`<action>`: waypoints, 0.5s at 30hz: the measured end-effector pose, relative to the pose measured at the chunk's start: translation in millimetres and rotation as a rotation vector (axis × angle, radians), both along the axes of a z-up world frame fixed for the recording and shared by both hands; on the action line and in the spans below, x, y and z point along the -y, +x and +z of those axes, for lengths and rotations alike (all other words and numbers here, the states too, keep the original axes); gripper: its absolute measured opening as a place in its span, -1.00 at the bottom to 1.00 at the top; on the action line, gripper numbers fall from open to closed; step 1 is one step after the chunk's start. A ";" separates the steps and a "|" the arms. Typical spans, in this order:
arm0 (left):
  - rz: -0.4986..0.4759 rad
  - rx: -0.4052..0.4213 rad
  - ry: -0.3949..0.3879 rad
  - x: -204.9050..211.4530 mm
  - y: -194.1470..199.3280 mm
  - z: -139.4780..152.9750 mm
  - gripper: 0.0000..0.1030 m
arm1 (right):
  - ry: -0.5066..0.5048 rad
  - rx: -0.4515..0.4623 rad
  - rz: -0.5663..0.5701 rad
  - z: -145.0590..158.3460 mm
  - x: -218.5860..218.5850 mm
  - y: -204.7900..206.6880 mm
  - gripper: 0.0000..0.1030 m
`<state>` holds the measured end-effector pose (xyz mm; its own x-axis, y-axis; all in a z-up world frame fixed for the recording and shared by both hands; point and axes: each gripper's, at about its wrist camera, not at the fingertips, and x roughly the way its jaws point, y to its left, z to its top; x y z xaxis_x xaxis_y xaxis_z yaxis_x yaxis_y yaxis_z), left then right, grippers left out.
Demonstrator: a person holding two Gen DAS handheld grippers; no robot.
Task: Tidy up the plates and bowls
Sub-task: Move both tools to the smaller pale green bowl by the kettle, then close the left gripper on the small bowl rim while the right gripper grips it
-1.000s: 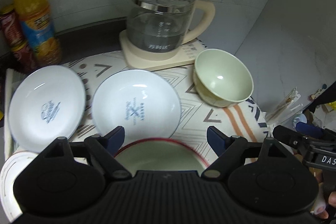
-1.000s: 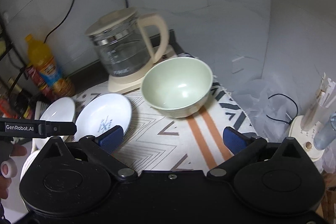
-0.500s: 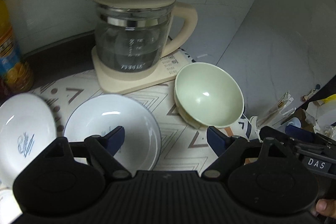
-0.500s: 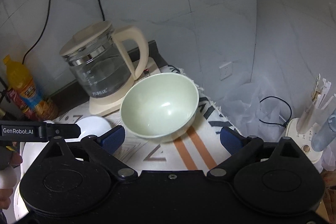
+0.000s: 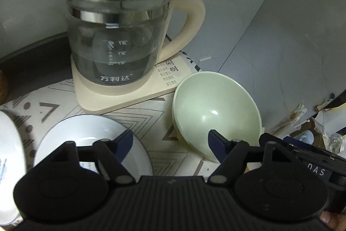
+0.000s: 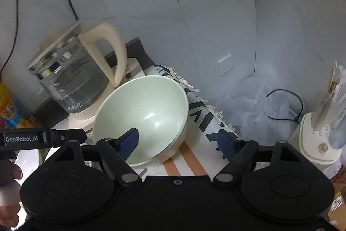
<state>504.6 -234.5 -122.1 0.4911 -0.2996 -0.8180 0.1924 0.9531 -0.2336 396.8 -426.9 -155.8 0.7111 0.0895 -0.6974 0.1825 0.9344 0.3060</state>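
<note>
Closing in on the pale green bowl [image 6: 142, 116], I have brought both tongs much nearer to it than they were a second ago: back then it sat well ahead of my right gripper [image 6: 178, 140], and now my right tool's left pad shows in front of the bowl's inner wall while the other pad stands off to the bowl's right over the striped mat [image 6: 188, 155], so the near rim lies between the spread jaws, though I cannot tell whether either pad touches it. The bowl sits tilted on the mat, just beside the base of the glass kettle [image 5: 116, 36] and near the mat's frayed right edge. My left gripper [image 5: 170, 142] has swung rightward too; the red-rimmed dish that filled its lower view a second ago is gone from sight, and it is wide open and empty, one pad over the white plate [image 5: 90, 133] and the other in front of the bowl's left side. A second white plate [image 5: 8, 144] shows only at the far left edge. I judge the bowl is the piece I am going for next, with the right tool set to pinch its rim; the kettle's closeness leaves little room for lifting.
</note>
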 end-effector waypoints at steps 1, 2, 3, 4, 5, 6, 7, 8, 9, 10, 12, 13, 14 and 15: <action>0.006 -0.008 -0.003 1.7 4.3 -4.2 0.36 | 0.005 -0.007 -0.007 -3.3 1.3 3.5 0.42; 0.012 -0.016 -0.006 2.9 8.3 -8.2 0.30 | 0.013 -0.013 -0.017 -6.9 3.3 7.3 0.38; 0.020 -0.024 -0.007 4.4 12.1 -11.8 0.25 | 0.023 -0.016 -0.025 -9.5 4.8 10.3 0.37; 0.025 -0.030 -0.008 5.8 15.8 -15.4 0.23 | 0.032 -0.018 -0.033 -11.7 6.1 13.3 0.33; 0.028 -0.034 -0.010 7.0 19.1 -18.4 0.18 | 0.038 -0.021 -0.041 -14.0 7.5 16.0 0.27; 0.032 -0.039 -0.013 8.4 22.5 -21.3 0.13 | 0.042 -0.025 -0.045 -16.6 8.2 19.2 0.24; 0.036 -0.047 -0.017 9.8 25.3 -23.3 0.09 | 0.046 -0.033 -0.047 -19.4 7.9 23.6 0.15; 0.040 -0.066 -0.019 11.3 29.1 -27.0 -0.06 | 0.051 -0.043 -0.048 -22.4 7.6 27.1 0.05; 0.049 -0.093 -0.021 12.7 33.1 -31.2 -0.26 | 0.058 -0.052 -0.049 -24.8 6.9 29.8 0.00; 0.057 -0.114 -0.025 13.7 36.3 -35.1 -0.37 | 0.065 -0.060 -0.049 -26.8 6.1 32.1 -0.12; 0.068 -0.129 -0.033 16.2 39.2 -41.1 -0.60 | 0.072 -0.071 -0.038 -30.8 3.2 35.4 -0.36; 0.063 -0.128 -0.036 17.6 39.4 -42.7 -0.66 | 0.070 -0.087 -0.026 -34.0 1.0 37.5 -0.58; 0.057 -0.129 -0.045 19.9 39.2 -43.4 -0.79 | 0.068 -0.094 -0.016 -35.2 -1.4 38.4 -0.64; 0.062 -0.132 -0.050 21.8 38.4 -42.8 -0.82 | 0.039 -0.095 -0.010 -32.5 -5.2 37.5 -0.64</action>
<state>543.0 -256.2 -164.8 0.3994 -0.3141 -0.8613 0.0983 0.9487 -0.3005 434.3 -421.7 -188.4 0.6427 0.1113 -0.7580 0.2215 0.9202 0.3229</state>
